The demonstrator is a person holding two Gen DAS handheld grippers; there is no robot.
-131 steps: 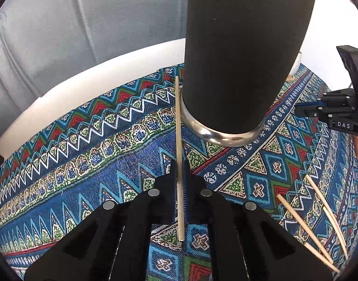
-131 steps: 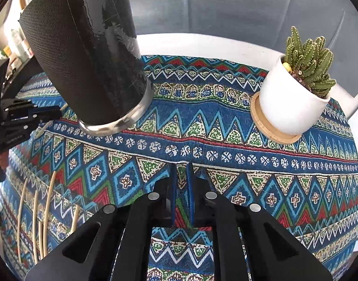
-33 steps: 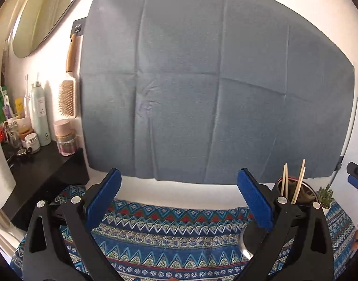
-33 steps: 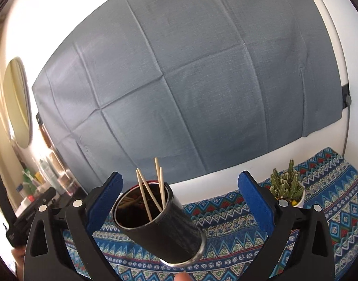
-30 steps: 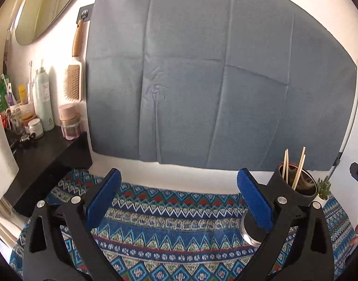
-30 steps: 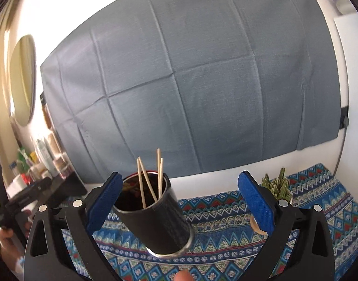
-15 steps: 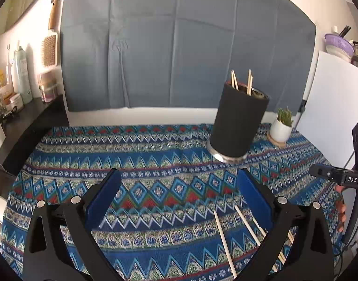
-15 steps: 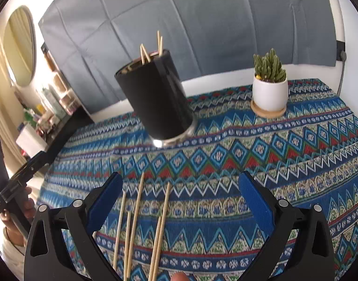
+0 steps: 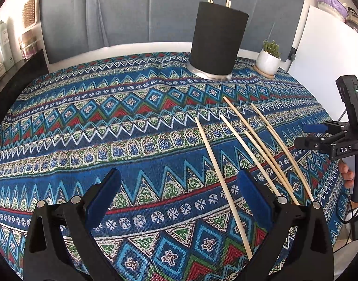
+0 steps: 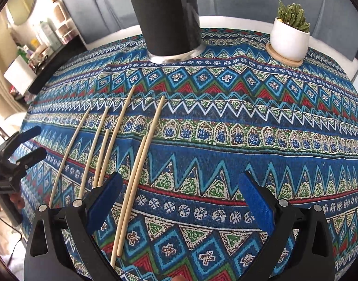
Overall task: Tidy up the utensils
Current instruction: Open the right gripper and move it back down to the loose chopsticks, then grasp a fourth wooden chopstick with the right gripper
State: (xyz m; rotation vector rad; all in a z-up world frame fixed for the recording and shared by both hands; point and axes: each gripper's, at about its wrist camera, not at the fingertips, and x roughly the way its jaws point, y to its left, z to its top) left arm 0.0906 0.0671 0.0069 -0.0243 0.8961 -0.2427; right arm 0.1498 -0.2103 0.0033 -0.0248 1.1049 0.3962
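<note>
Several wooden chopsticks [image 9: 249,145] lie loose on the patterned tablecloth; they also show in the right wrist view [image 10: 113,140]. A black cylindrical holder [image 9: 217,39] stands at the back with a few chopstick tips sticking out; its body shows in the right wrist view [image 10: 167,16]. My left gripper [image 9: 179,201] is open and empty above the cloth, left of the chopsticks. My right gripper [image 10: 179,201] is open and empty, with two chopsticks running past its left finger. Each gripper shows at the edge of the other's view.
A small cactus in a white pot [image 10: 290,35] on a wooden coaster stands back right, also seen in the left wrist view [image 9: 269,58]. A dark shelf with bottles [image 10: 43,46] is at the left. A white panel [image 9: 324,53] stands to the right.
Both views have tilted down from the grey backdrop to the table. Both grippers have come lower and nearer the loose chopsticks. Both stay open.
</note>
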